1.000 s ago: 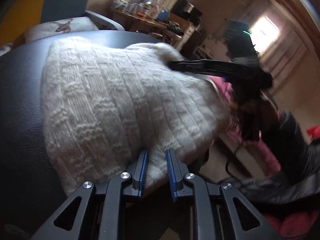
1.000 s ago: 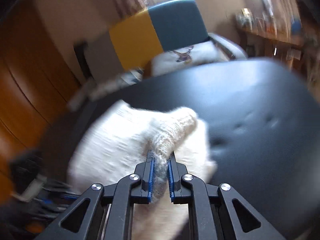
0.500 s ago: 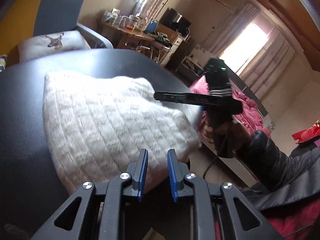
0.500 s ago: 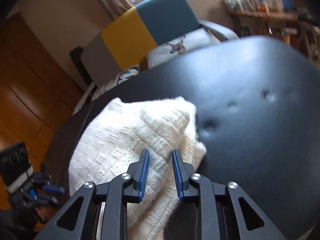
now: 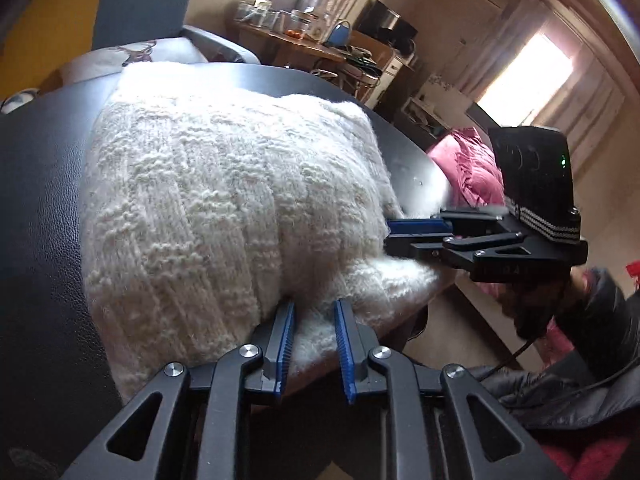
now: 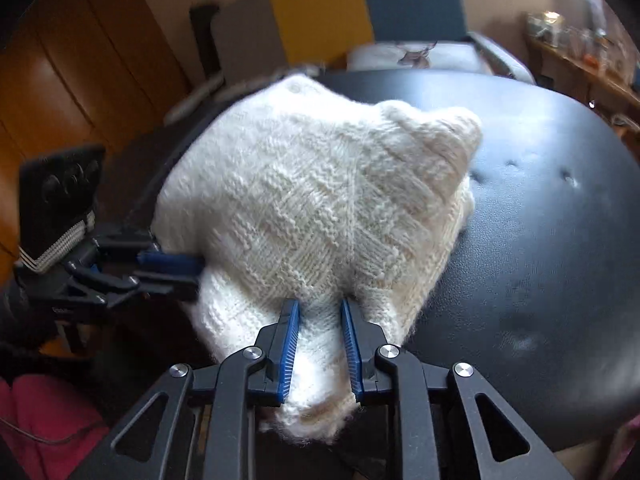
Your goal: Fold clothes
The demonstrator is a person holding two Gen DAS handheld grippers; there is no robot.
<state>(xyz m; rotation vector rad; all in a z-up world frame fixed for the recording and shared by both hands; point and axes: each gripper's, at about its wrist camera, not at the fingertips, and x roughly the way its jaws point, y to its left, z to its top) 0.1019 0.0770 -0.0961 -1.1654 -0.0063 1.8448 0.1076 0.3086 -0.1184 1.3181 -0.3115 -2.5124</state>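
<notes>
Your cream-white cable-knit sweater [image 5: 224, 208] lies bunched in thick layers on the black padded leather tabletop [image 6: 552, 240], its near edge hanging over the rim toward you. Your left gripper [image 5: 314, 344] has its blue-padded jaws parted, with a lower fold of knit lying between them but not pinched. Your right gripper [image 6: 320, 344] stands the same way: jaws apart, wool between them, nothing clamped. If you close now, you probably catch only one layer, and lifting it would drag the stack open. The overhanging edge is loose and fluffy; a pull toward you could slide the whole bundle off the slick leather. The two grippers sit near each other at that corner, so their fingers could collide.
</notes>
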